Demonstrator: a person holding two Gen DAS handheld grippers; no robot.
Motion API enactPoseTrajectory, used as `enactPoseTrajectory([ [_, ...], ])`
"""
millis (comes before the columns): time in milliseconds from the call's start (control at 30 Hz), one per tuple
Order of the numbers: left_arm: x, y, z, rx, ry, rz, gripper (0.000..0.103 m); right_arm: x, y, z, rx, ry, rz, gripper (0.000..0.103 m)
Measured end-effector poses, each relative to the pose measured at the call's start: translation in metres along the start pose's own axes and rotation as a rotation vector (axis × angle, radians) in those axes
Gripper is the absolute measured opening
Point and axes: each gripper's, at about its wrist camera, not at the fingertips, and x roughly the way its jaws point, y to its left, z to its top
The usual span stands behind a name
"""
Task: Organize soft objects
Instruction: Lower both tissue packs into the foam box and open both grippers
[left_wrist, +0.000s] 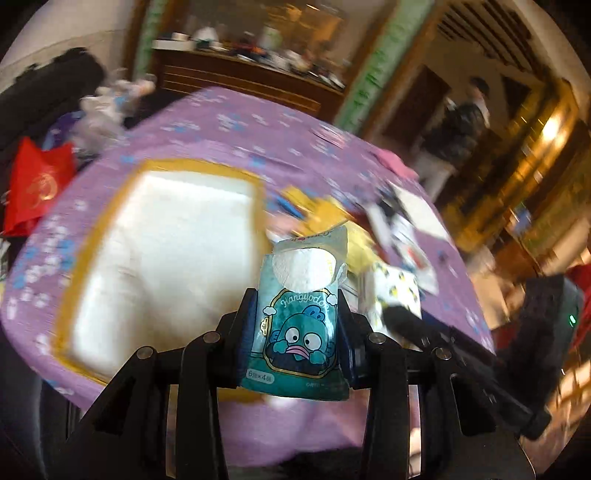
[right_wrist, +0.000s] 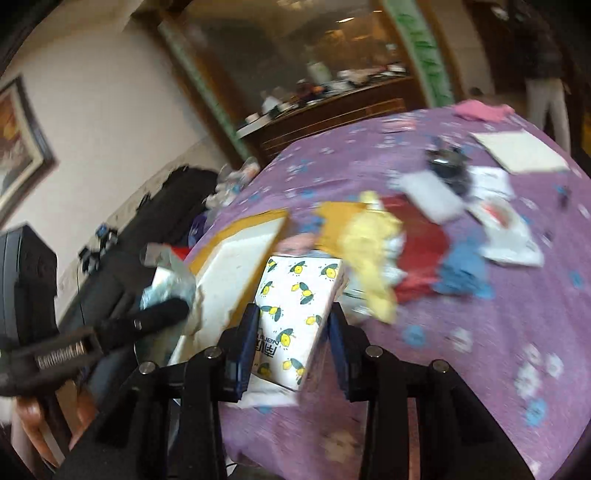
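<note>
The table (right_wrist: 480, 332) is covered by a purple cloth with small blue and white flower prints, and most of both views is blurred. On it lies a big white pad with a yellow border (left_wrist: 166, 258), which takes the left part of the cloth in the left wrist view. To the right of this pad there is a loose heap of soft things: a yellow cloth (right_wrist: 369, 251), a red cloth (right_wrist: 421, 258), a blue cloth (right_wrist: 465, 273) and some white packets that are too blurred to name. A pink cloth (right_wrist: 480, 109) lies well apart, at the far edge of the table.

The left tool (left_wrist: 297, 332) is clamped on a teal tissue pack (left_wrist: 299, 325). The pack stands upright between the two fingers and reaches above them. It shows a blue cartoon fish face, and white tissue is seen through the oval opening near its top.

The right tool (right_wrist: 293, 332) grips a white tissue pack (right_wrist: 295, 310) printed with yellow lemons and dark green leaves. This pack sits tilted between the fingers, just beside the near corner of the white pad. In the left wrist view the same lemon pack (left_wrist: 395, 291) is just to the right of the teal pack.
</note>
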Motion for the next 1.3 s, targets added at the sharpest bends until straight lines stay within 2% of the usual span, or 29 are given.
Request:
enactPoseTrajectory([
  [100, 0.008, 0.033, 0.007, -0.053, -0.008, 0.038, 0.038, 0.034, 0.030, 0.002, -0.060, 0.052, 0.054, 0.036],
  [167, 0.022, 0.058, 0.008, -0.105, 0.039, 0.055, 0.038, 0.052, 0.045, 0.001, -0.085, 0.084, 0.080, 0.036],
  [267, 0.036, 0.080, 0.004, -0.131, 0.068, 0.075, 0.038, 0.081, 0.067, -0.001, -0.141, 0.133, 0.085, 0.036],
  [333, 0.042, 0.092, 0.002, -0.167, 0.083, 0.060, 0.038, 0.095, 0.077, -0.005, -0.191, 0.161, 0.061, 0.036],
  [400, 0.042, 0.095, 0.000, -0.184, 0.085, 0.072, 0.038, 0.106, 0.085, -0.010, -0.225, 0.179, 0.024, 0.036],
  [600, 0.051, 0.094, -0.001, -0.158, 0.099, 0.074, 0.040, 0.113, 0.080, -0.015, -0.223, 0.199, 0.006, 0.041],
  [667, 0.048, 0.094, -0.001, -0.170, 0.094, 0.067, 0.045, 0.111, 0.077, -0.013, -0.195, 0.192, 0.015, 0.041],
  [733, 0.045, 0.094, 0.001, -0.161, 0.074, 0.038, 0.056, 0.102, 0.079, -0.011, -0.193, 0.159, 0.008, 0.045],
  [800, 0.040, 0.093, 0.000, -0.165, 0.059, 0.041, 0.056, 0.092, 0.076, -0.010, -0.193, 0.125, 0.015, 0.058],
  [900, 0.025, 0.089, -0.003, -0.174, 0.020, 0.052, 0.066, 0.079, 0.068, -0.008, -0.148, 0.114, 0.039, 0.059],
  [1000, 0.013, 0.071, -0.005, -0.097, -0.024, 0.083, 0.067, 0.056, 0.055, -0.009, -0.122, 0.093, 0.093, 0.059],
  [1100, 0.006, 0.047, -0.009, -0.020, -0.037, 0.116, 0.067, 0.035, 0.037, -0.015, -0.098, 0.075, 0.109, 0.059],
  [1167, -0.001, 0.030, -0.010, 0.021, -0.050, 0.095, 0.067, 0.028, 0.024, -0.019, -0.071, 0.087, 0.092, 0.059],
  [1233, -0.005, 0.010, -0.014, 0.066, -0.074, 0.033, 0.067, 0.016, 0.009, -0.024, -0.049, 0.076, 0.081, 0.059],
  [1300, -0.001, -0.009, -0.017, 0.101, -0.074, 0.004, 0.067, 0.004, -0.009, -0.031, -0.027, 0.062, 0.041, 0.059],
])
